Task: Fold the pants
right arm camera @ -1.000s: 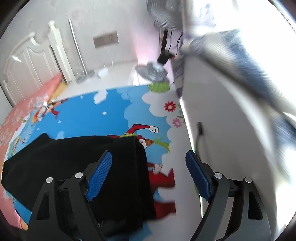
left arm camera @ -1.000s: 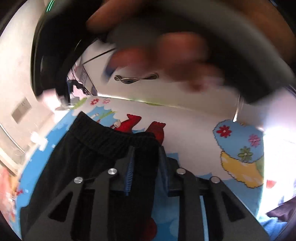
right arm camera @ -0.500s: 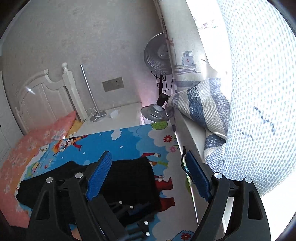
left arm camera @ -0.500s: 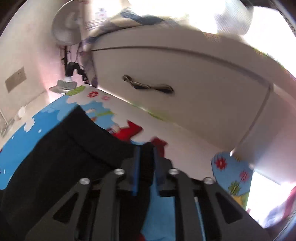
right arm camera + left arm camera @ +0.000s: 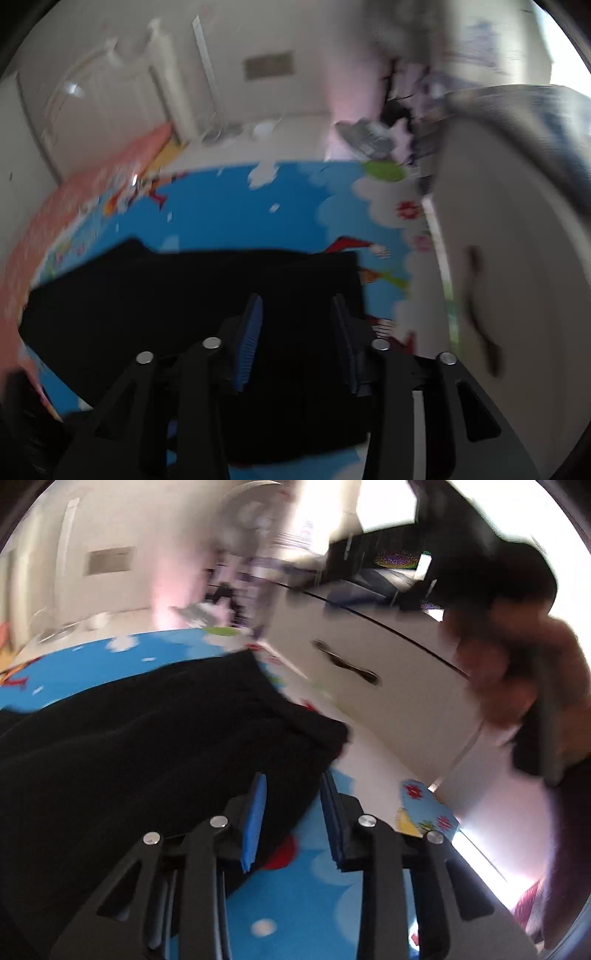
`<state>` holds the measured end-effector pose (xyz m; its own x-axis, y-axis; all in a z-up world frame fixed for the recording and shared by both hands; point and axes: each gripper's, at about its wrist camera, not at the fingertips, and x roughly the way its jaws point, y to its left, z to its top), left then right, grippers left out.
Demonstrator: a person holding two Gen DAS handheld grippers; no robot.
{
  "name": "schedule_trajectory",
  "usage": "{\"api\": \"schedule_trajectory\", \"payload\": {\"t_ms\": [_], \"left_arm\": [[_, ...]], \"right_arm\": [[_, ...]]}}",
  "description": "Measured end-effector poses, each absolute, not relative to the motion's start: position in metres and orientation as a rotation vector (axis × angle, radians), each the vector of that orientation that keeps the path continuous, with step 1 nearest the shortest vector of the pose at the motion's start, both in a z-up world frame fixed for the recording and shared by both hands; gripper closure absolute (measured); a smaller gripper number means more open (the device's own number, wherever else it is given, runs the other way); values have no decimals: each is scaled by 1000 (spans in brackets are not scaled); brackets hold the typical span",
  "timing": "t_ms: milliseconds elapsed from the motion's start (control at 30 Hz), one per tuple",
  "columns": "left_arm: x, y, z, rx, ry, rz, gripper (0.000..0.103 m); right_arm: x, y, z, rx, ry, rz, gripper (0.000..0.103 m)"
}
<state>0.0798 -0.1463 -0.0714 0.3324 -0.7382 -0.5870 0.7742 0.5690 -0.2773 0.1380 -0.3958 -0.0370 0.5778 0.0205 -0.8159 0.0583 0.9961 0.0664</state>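
Black pants [image 5: 147, 738] lie on a blue cartoon play mat [image 5: 314, 904]. My left gripper [image 5: 291, 794] hovers at their near right corner. Its jaws are opening, and the fabric edge shows in the gap without the blue pads pressing on it. In the right wrist view the pants [image 5: 184, 295] spread across the mat [image 5: 258, 214] under my right gripper [image 5: 297, 314]. Its jaws are closing, with dark cloth seen between the pads, which still stand apart. A blurred hand [image 5: 517, 686] holding the other gripper crosses the upper right of the left wrist view.
A white drawer unit [image 5: 388, 657] with a dark handle runs along the mat's right side, also the white drawer unit [image 5: 509, 258]. A fan base [image 5: 365, 136] stands at the far corner. A pink mat [image 5: 92, 192] borders the blue one on the left.
My left gripper's pads have spread off the pants' corner and the view has rolled. My right gripper has dropped toward the pants and its jaws have narrowed a lot.
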Motion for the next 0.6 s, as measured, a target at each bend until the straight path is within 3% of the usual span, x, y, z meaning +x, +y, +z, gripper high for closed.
{"api": "schedule_trajectory", "payload": {"t_ms": [100, 267, 400, 500, 600], "left_arm": [[97, -126, -74, -22, 766, -890, 73], [114, -105, -79, -79, 803, -817, 74], [134, -69, -67, -149, 750, -715, 75], [156, -20, -72, -218, 763, -568, 75], [166, 39, -90, -241, 803, -410, 75]], "right_arm": [[169, -397, -78, -38, 1020, -148, 92], [179, -392, -91, -162, 988, -246, 89], [167, -384, -96, -242, 945, -347, 77], [160, -382, -96, -268, 926, -421, 57], [165, -381, -92, -303, 944, -444, 45]]}}
